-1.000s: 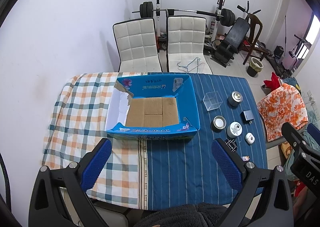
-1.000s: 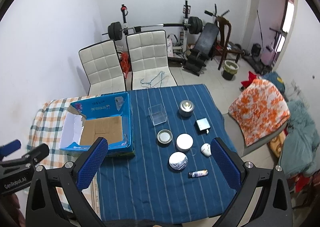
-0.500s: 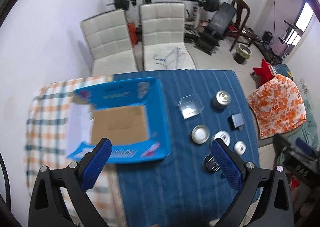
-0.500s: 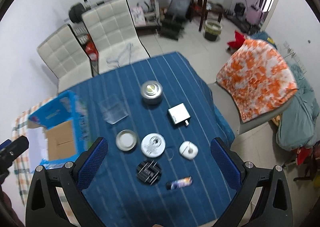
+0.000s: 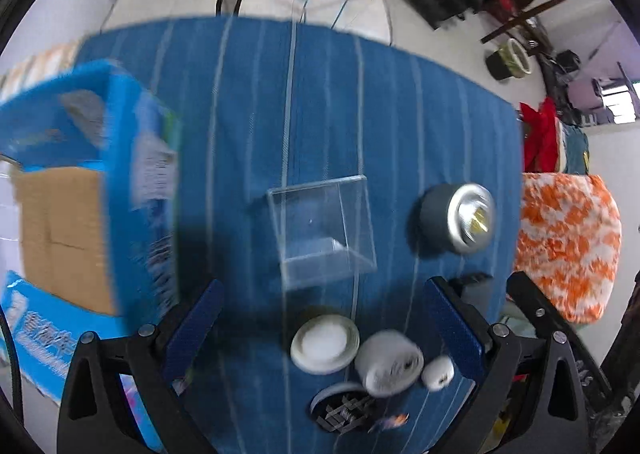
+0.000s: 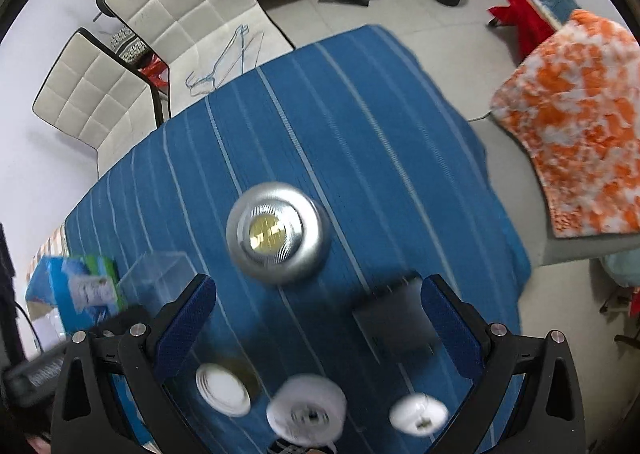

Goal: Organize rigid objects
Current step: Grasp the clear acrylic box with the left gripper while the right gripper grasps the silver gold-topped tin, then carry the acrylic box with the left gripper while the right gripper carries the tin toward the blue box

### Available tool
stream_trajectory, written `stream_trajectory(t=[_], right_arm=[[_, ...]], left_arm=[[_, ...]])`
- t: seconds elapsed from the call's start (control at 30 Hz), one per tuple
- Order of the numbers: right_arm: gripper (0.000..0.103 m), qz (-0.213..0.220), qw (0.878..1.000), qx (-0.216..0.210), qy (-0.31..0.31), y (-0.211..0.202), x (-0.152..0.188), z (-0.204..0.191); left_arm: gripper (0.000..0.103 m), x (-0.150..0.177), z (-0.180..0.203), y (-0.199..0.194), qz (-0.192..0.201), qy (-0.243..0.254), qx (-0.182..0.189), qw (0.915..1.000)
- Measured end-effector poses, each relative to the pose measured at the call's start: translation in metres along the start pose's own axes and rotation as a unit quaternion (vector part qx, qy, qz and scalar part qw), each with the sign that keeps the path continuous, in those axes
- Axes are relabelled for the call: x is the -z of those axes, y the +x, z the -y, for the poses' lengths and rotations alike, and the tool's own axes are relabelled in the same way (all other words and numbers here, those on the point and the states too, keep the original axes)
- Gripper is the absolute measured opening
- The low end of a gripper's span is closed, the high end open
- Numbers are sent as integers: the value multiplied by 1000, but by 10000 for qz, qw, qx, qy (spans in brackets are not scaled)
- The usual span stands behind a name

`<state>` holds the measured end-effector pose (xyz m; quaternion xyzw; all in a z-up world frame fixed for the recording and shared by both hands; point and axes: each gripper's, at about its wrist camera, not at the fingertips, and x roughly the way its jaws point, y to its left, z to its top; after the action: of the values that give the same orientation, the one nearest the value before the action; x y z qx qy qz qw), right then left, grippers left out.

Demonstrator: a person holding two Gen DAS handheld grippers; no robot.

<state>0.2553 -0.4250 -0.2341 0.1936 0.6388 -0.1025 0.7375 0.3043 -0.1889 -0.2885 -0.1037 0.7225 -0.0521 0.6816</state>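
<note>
Clearly your left gripper [image 5: 320,328] hangs over the blue cloth [image 5: 360,101] with its fingers [image 5: 452,328] spread wide and nothing between them; the clear box [image 5: 324,230] sits just beyond the tips at twelve o'clock, which suggests you are lining up on it; it stands upright and apart from its neighbours, so a wide spread suits its broad walls. Your right gripper [image 6: 318,328] is likewise wide and empty; the silver puck [image 6: 278,232] lies at about eleven o'clock ahead of it, and the dark block [image 6: 394,324] sits just inside the right finger [image 6: 450,328] at three o'clock.

The rest of the rigid things cluster low in the left view: a white dish [image 5: 325,342] at six o'clock, a white roll [image 5: 388,362] touching or nearly touching it at five, a small white case [image 5: 438,372] just beside that, and a dark round piece [image 5: 340,406] nearer still; blur hides their detail. The open carton [image 5: 80,213] stands at nine o'clock, flaps out and bare cardboard showing; I judge it to be where these things go, and nothing is in it that I can see, so the sorting is hardly begun.

Mind the two grippers: both aim into one tight patch; take the clear box with the left, since it lies nearest the carton, and keep the right off it; grip the thin walls gently, for they may flex or slip.
</note>
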Motion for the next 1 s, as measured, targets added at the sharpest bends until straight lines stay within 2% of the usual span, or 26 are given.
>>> stream_trajectory(t=[0.13, 0.33, 0.53, 0.6, 0.63, 0.67, 0.77, 0.9, 1.0], right_arm=[[103, -263, 9994, -202, 85, 33, -21, -6], [103, -712, 9972, -220, 109, 75, -36, -21], [87, -1051, 9944, 64, 52, 108, -41, -29], [86, -1027, 9946, 178, -20, 112, -43, -33], [83, -1033, 9943, 252, -62, 114, -44, -35], [80, -1037, 9940, 325, -100, 115, -45, -37], [76, -1035, 9928, 559, -216, 117, -41, -47], [75, -1019, 9923, 651, -266, 118, -35, -53], [74, -1016, 9916, 728, -327, 114, -27, -60]], left_arm=[[102, -15, 2, 28, -195, -63, -46, 9998], [102, -25, 5, 47, -386, -14, -232, 9990], [102, -25, 10, 51, -418, 240, -570, 9972], [102, -24, 10, 54, -408, 323, -644, 9966], [98, -23, 10, 54, -400, 392, -714, 9959], [87, -22, 10, 56, -449, 451, -742, 9952], [85, -16, 12, 50, -297, 589, -919, 9936], [68, -6, 18, 37, -56, 700, -1083, 9916], [66, -12, 24, 30, -36, 737, -1116, 9910]])
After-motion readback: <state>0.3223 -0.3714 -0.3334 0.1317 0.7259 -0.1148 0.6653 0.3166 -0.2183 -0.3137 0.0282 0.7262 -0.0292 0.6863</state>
